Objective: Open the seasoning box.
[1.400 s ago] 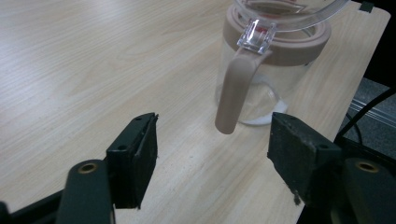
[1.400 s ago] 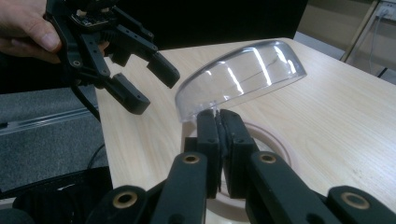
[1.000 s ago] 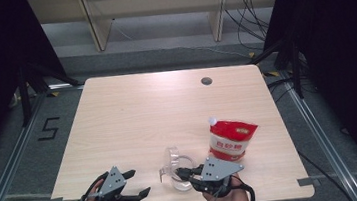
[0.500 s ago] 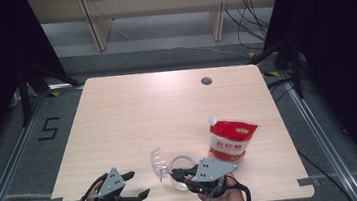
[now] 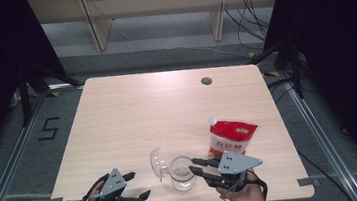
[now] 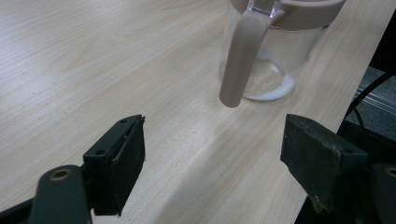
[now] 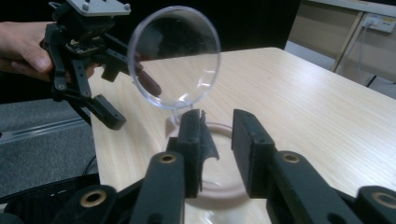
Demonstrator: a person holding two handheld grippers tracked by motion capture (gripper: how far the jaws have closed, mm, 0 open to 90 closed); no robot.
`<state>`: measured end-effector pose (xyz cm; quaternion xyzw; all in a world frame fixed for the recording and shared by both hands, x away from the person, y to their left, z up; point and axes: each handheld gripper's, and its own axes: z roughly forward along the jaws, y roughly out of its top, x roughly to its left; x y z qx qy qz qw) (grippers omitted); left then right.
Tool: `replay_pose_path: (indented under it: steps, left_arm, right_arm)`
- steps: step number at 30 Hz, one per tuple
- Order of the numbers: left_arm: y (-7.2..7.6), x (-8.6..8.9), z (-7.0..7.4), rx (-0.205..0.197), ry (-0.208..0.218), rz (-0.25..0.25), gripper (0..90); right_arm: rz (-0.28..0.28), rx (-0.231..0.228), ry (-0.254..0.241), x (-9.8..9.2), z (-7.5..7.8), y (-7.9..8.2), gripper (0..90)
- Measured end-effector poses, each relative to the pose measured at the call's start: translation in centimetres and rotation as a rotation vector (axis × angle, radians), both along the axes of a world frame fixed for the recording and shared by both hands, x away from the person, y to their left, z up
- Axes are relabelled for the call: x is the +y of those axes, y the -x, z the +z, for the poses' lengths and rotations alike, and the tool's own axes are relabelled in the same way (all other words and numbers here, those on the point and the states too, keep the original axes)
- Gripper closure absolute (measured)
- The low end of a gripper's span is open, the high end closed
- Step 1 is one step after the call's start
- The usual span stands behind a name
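— Right gripper (image 5: pixel 197 168) first: where does it stand?

— At the near edge of the pale wooden table (image 5: pixel 166 101), its black jaws a little apart and just opening. They reach over the rim of the clear glass jar with the beige collar and handle (image 5: pixel 181 173). In the right gripper view (image 7: pixel 217 135) nothing is pinched between the pads; the beige rim lies below them.

— And the jar's lid?

— The round clear plastic lid (image 5: pixel 157 162) stands flipped up on the jar's left side, hinged at the rim, so the mouth is uncovered. In the right gripper view the lid (image 7: pixel 175 56) rises right beyond the jaws.

— What about the other hand?

— Left gripper (image 5: pixel 136 186) rests near the table's near left corner, jaws wide apart with only bare wood between them. In its own view (image 6: pixel 212 140) the jar (image 6: pixel 271 60) stands ahead with its beige handle turned toward the camera and a little white powder on the bottom.

— Anything else around?

— A red and white pouch with a white spout cap (image 5: pixel 231 137) stands just beyond the right gripper, to the jar's right. Far off, a small dark round hole (image 5: pixel 206 81) sits in the tabletop.
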<state>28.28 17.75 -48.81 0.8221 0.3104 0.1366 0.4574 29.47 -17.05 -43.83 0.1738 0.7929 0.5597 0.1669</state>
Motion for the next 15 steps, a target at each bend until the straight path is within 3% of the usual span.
replay_pose_path:
  steps: [3,5,10,13,15]
  left_arm:
    - [0.1,-0.1,0.0,0.017,0.014,0.015,19.4]
    - [0.0,0.0,0.0,0.012,-0.007,0.005,19.4]
    - [0.0,-0.1,-0.1,0.016,-0.001,0.004,18.4]
    - [0.1,-0.1,-0.1,0.019,0.006,0.014,18.1]
    - [0.1,0.0,0.0,0.017,-0.002,0.009,17.8]
  right_arm:
    - [-0.021,0.001,-0.01,-1.2,0.0,-0.1,68.8]
    - [-0.041,0.0,-0.013,-1.8,-0.1,-0.1,66.9]
    - [-0.052,0.008,-0.002,-2.7,-0.7,-0.1,60.8]
    - [-0.077,0.053,-0.01,-3.2,-1.2,0.2,56.9]
    - [-0.071,0.043,-0.004,-3.7,-1.3,0.0,53.9]
